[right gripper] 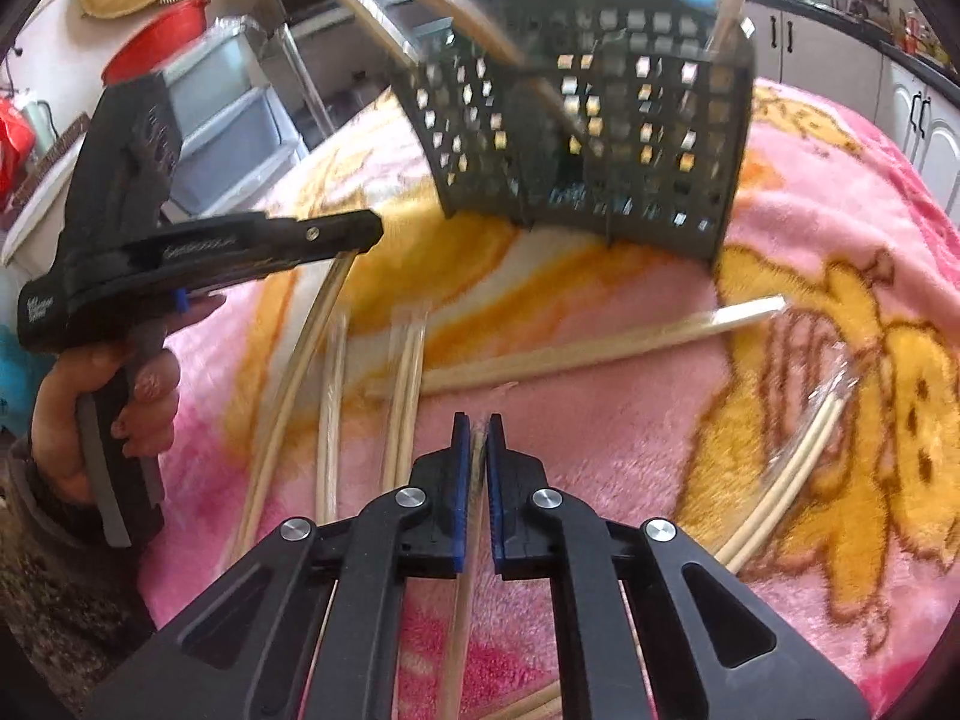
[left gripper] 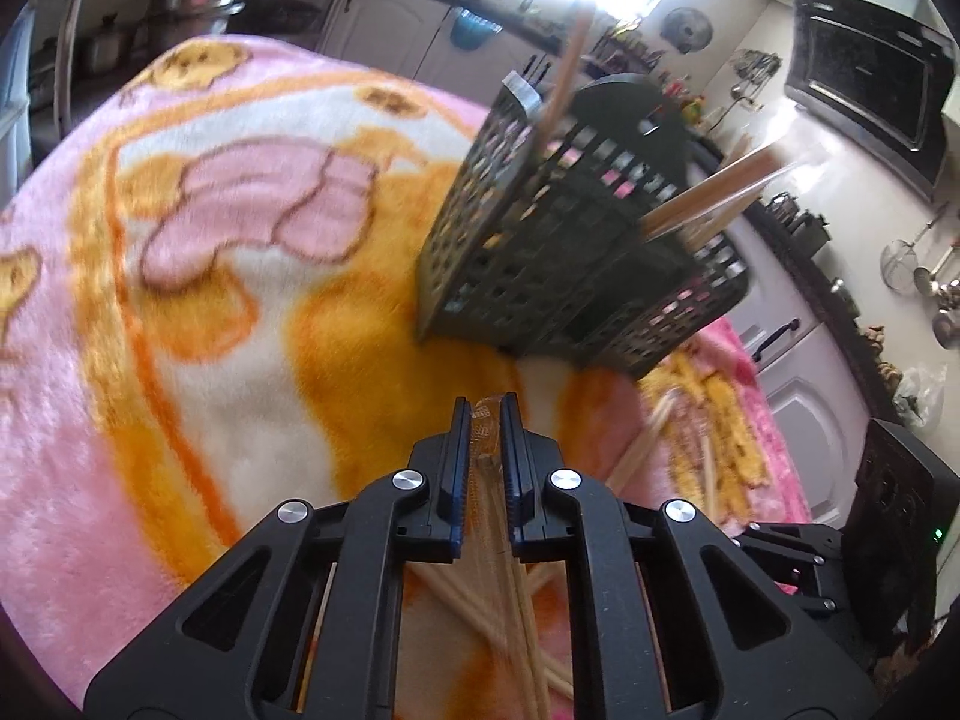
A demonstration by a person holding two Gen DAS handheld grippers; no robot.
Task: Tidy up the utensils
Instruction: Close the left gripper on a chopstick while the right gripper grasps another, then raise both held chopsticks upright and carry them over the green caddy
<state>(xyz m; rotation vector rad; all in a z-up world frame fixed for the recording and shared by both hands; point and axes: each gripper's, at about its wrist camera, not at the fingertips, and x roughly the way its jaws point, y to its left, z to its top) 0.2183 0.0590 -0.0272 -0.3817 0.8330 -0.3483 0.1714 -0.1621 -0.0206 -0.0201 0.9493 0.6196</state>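
Note:
A black perforated utensil basket (left gripper: 576,240) (right gripper: 600,138) stands on a pink and orange blanket (left gripper: 240,300) with several chopsticks sticking out of it. My left gripper (left gripper: 485,405) is shut on a plastic-wrapped pair of chopsticks (left gripper: 483,450), just short of the basket. In the right wrist view the left gripper (right gripper: 366,231) shows side-on, held by a hand (right gripper: 120,396), with its chopsticks (right gripper: 312,330) hanging below. My right gripper (right gripper: 478,420) is shut on a wooden chopstick pair (right gripper: 462,612) above the blanket.
Loose chopsticks lie on the blanket: a wooden pair (right gripper: 576,348) in front of the basket, a white wrapped pair (right gripper: 792,468) to the right, another pair (right gripper: 408,372) in the middle. Plastic drawers (right gripper: 240,120) and kitchen cabinets (left gripper: 798,360) ring the table.

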